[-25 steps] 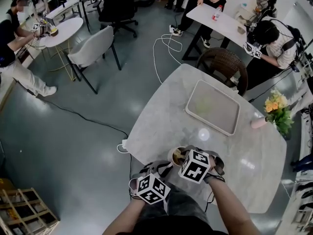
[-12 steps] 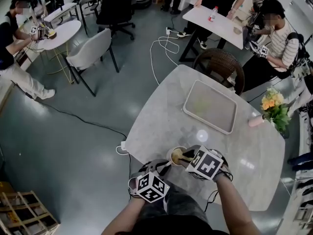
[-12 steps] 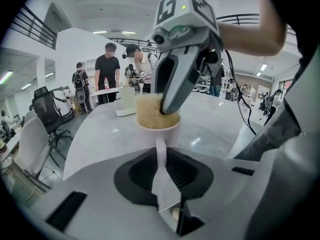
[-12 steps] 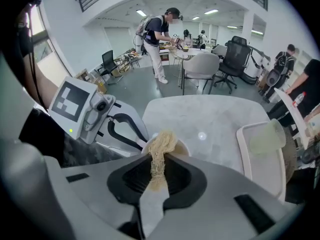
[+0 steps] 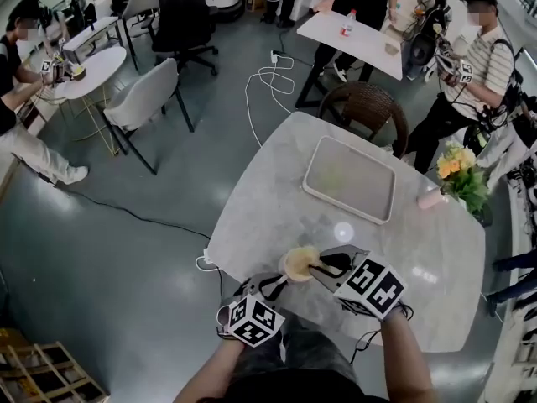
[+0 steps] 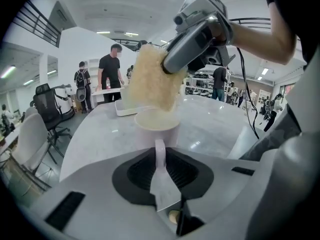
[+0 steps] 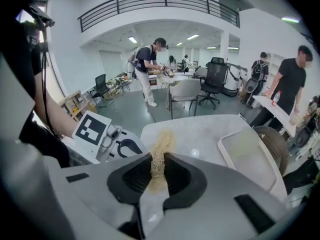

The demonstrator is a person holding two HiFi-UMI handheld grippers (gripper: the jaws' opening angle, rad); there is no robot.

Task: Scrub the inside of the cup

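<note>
One cup [image 6: 149, 133] and one tray [image 5: 348, 179] sit on your surface [image 5: 268, 208]; your left tongs [image 6: 160, 156] clamp the cup's handle, your right tongs [image 7: 157, 166] pinch one sponge [image 6: 150, 79], its end at the cup's mouth

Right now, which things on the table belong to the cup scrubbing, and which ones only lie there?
In the job: cup, held by its handle in the left gripper; scrub sponge, pinched in the right gripper.
Just lying about: white tray; flowers; pink object beside them.
</note>
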